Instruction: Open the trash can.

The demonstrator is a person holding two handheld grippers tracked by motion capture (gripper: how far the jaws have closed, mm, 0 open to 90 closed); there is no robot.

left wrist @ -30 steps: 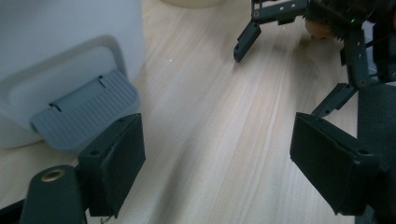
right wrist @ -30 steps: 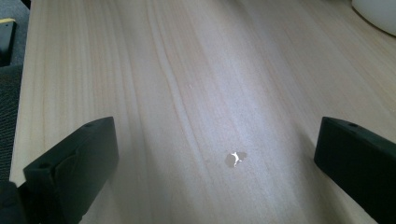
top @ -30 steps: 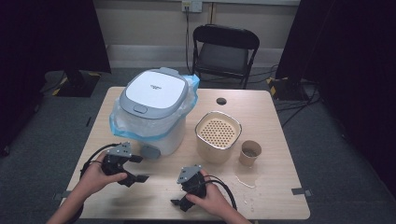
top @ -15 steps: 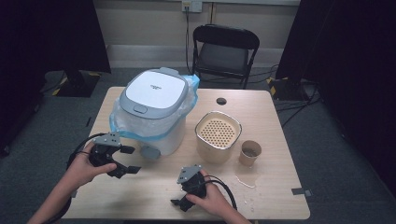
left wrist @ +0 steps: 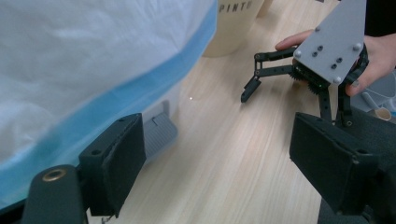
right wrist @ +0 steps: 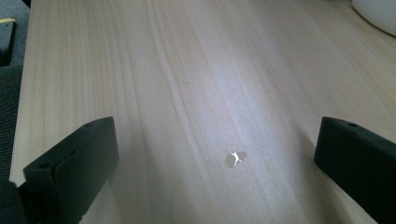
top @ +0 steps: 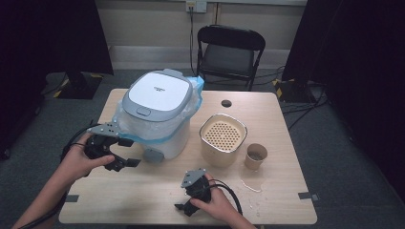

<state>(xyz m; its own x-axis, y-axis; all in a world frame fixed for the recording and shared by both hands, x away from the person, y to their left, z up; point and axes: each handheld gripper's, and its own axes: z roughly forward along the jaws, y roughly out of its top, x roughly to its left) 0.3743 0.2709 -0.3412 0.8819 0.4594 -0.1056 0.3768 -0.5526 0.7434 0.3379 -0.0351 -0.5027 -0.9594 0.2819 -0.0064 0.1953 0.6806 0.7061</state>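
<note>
I see the white appliance [top: 157, 112], wrapped in a clear bag with a blue band, standing at the desk's [top: 282, 200] back left. My left hand-held gripper [top: 125, 153] hangs just beside its front left corner, jaws spread wide with nothing between them. My right hand-held gripper [top: 184, 200] rests low near the front edge, likewise released over bare wood. A perforated beige container [top: 223, 138] and paper cup [top: 255, 156] sit to the right.
</note>
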